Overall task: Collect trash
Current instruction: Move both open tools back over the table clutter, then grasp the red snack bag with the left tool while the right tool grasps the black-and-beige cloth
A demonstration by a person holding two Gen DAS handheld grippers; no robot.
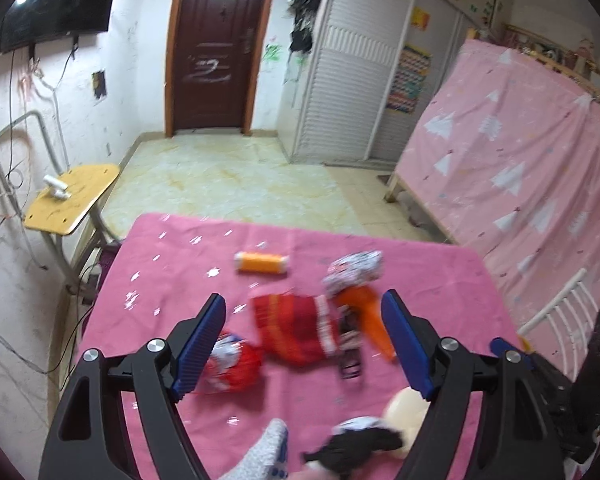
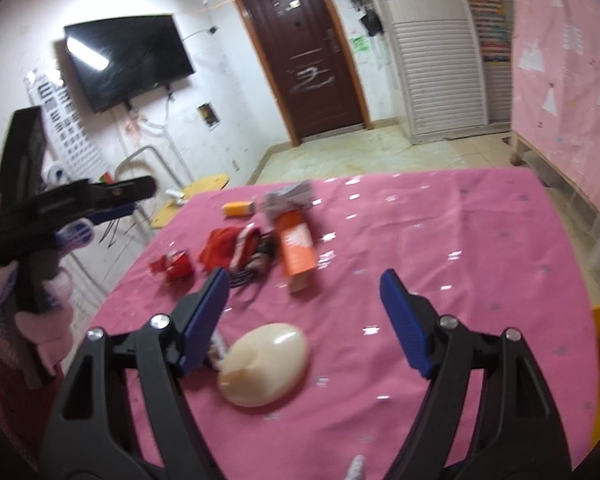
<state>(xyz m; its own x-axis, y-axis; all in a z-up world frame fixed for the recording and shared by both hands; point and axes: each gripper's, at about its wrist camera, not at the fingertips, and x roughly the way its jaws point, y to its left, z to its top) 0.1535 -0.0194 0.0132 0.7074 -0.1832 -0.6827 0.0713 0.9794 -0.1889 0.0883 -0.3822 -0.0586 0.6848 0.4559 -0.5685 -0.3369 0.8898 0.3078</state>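
Note:
Trash lies on a table under a pink cloth point(image 1: 172, 272). From far to near there is an orange tube point(image 1: 262, 263), a crumpled silver wrapper point(image 1: 354, 270), an orange box point(image 1: 370, 320), a red bag point(image 1: 296, 328), black cords point(image 1: 350, 354) and a small red wrapper point(image 1: 232, 364). My left gripper point(image 1: 304, 300) hangs open above the red bag, holding nothing. A cream oval bottle point(image 2: 268, 364) lies near the front edge. My right gripper point(image 2: 304, 276) stands open just behind it, empty. The right wrist view shows the orange box point(image 2: 296, 252) and the red bag point(image 2: 224, 250) further back.
A gloved hand point(image 2: 40, 308) carries the left gripper at the table's left side. A chair with a yellow seat point(image 1: 74, 196) stands left of the table. A bed under a pink cover point(image 1: 520, 160) and a white chair back point(image 1: 560, 308) are on the right. Tiled floor lies beyond.

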